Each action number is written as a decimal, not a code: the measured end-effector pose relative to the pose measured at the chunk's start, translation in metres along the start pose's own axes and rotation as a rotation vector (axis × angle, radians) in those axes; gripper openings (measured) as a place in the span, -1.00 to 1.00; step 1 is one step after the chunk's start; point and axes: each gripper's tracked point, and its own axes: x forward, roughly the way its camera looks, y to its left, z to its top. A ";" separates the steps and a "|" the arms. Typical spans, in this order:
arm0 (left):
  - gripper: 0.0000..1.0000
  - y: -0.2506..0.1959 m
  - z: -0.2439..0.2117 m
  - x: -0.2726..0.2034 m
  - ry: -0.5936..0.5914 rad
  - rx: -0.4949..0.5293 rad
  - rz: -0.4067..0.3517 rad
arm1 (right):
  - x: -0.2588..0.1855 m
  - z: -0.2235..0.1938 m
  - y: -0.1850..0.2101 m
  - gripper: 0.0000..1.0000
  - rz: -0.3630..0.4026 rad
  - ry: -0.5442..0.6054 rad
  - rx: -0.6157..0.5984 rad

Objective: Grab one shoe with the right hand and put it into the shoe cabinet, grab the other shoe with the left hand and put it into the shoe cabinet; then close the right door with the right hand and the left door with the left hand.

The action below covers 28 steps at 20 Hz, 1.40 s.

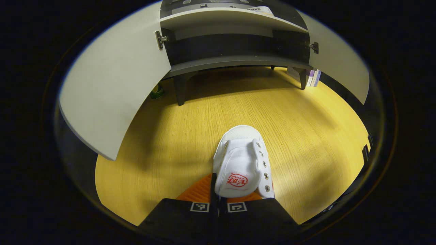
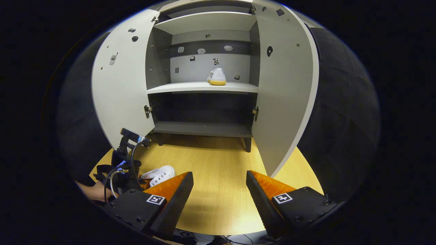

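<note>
Low, left gripper (image 1: 218,190) pinching white shoe (image 1: 243,163); right gripper (image 2: 219,190) agape.

Yellow wood-grain floor (image 2: 218,177) under me, soft shadows across it. Black cloth wall (image 2: 340,102) at my right. Books (image 1: 314,77) stand behind.

a green can (image 1: 157,92) and upright books (image 1: 313,77) stand on the wooden floor (image 1: 204,115).
</note>
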 end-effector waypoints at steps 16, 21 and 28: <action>-0.92 -0.016 0.149 -0.116 -0.200 -0.078 0.043 | -0.003 0.020 -0.025 0.97 0.042 -0.086 0.004; -0.91 -0.012 0.250 -0.164 -0.330 -0.106 0.066 | 0.000 0.027 -0.030 0.97 0.092 -0.136 -0.001; -0.92 0.008 0.367 -0.166 -0.409 -0.092 0.146 | 0.004 0.030 0.002 0.97 0.266 -0.140 0.020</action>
